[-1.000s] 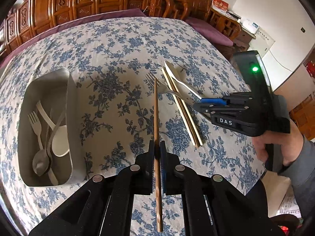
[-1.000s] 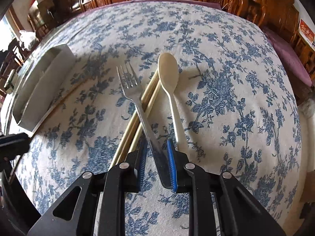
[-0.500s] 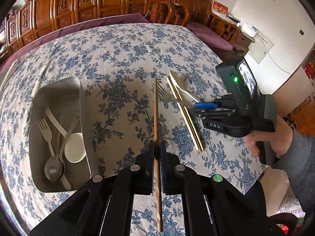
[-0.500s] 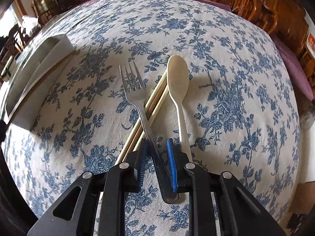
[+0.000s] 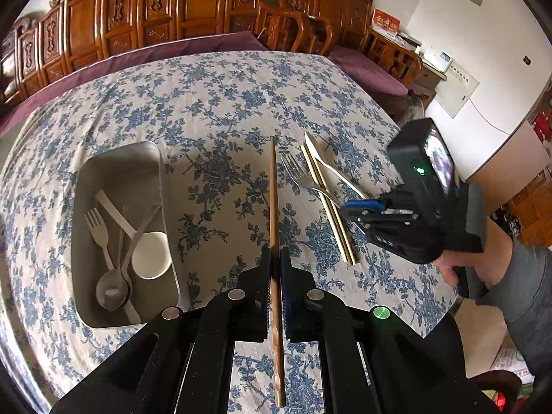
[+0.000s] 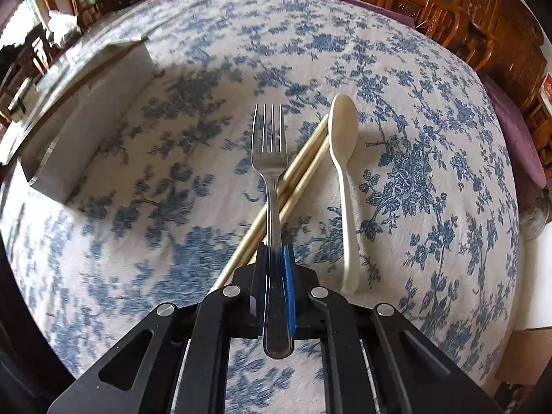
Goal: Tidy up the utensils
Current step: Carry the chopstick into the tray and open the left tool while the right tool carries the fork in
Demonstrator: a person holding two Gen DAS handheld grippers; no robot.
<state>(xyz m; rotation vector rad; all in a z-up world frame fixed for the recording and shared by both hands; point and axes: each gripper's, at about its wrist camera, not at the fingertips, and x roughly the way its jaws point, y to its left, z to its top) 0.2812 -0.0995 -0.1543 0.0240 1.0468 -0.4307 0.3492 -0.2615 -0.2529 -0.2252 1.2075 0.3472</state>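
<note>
Utensils are half sorted: right tongs (image 6: 275, 258) clench a metal fork (image 6: 270, 158) above pale chopsticks (image 6: 293, 179), left tongs (image 5: 275, 269) clench a brown chopstick (image 5: 274, 207) (keep both level), best carried left to the metal tray (image 5: 117, 162).

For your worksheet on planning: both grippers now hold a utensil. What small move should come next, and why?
Probably lift the right gripper clear: it is shut on the fork, whose stem crosses the pale chopsticks. Then carry it toward the tray, where utensils already lie.
</note>
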